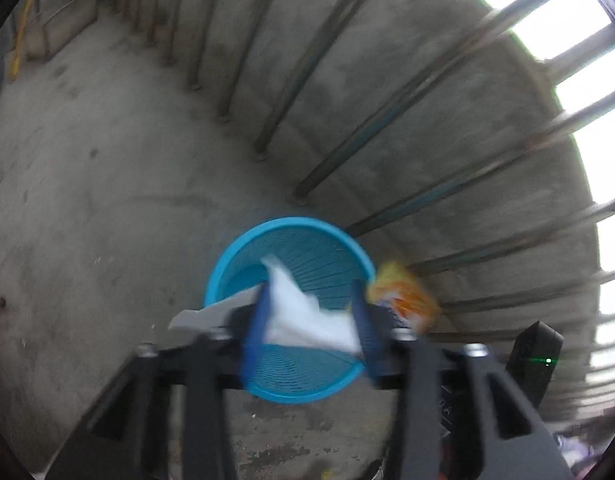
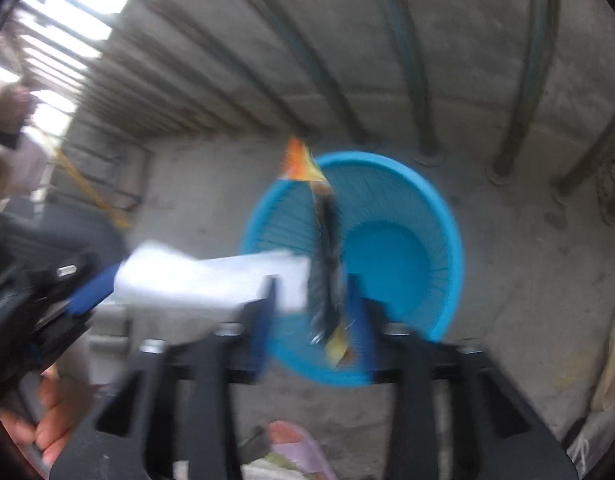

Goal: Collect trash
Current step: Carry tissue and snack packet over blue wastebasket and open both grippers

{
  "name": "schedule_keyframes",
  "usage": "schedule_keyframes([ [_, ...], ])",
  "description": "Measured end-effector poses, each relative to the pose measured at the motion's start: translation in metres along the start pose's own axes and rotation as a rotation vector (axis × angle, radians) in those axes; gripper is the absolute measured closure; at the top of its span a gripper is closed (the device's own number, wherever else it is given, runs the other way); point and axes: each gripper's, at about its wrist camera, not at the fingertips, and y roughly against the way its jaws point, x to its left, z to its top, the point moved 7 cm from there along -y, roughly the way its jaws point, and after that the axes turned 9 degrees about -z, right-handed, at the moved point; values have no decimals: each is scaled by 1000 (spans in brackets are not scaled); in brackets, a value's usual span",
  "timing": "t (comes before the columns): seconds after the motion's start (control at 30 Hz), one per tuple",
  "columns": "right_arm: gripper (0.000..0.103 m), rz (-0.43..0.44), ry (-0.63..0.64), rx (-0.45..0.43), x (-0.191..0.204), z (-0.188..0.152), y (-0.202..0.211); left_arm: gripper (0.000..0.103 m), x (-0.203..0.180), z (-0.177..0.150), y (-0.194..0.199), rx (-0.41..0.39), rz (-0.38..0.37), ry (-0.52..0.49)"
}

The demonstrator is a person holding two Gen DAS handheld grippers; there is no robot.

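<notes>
The left gripper [image 1: 311, 308], black-framed with blue fingers, hangs over the round blue plastic slatted basket [image 1: 243, 248] standing on the grey concrete floor [image 1: 87, 184]. Its jaws stand partly apart with a crumpled white paper [image 1: 303, 316] between them; blur hides whether the pads press on it. To its right, the right gripper [image 2: 311, 300] points into the same basket, jaws likewise partly apart around a thin orange-and-yellow snack wrapper [image 2: 327, 240] seen edge-on; I cannot tell if it is gripped. Metal railing bars [image 1: 387, 120] rise behind.
</notes>
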Motion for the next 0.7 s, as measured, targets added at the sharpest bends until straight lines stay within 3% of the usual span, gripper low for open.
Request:
schedule_keyframes([
  [0.07,56,-26,-29,-3,-10,2,-6,49,3,-2,4,-9,-3,13],
  [0.17,46,-36,-54,-24,-15,-1,5,42,2,-9,23,-35,-30,3],
  [0.27,40,-53,-29,-72,-12,-6,26,39,-1,-17,52,-67,-12,-41],
  [0.53,13,-164,210,-357,30,-22,120,27,-10,-50,159,-228,-15,-132],
  [0.7,8,-139,361,-513,70,-49,178,16,-4,-88,247,-347,40,-179],
])
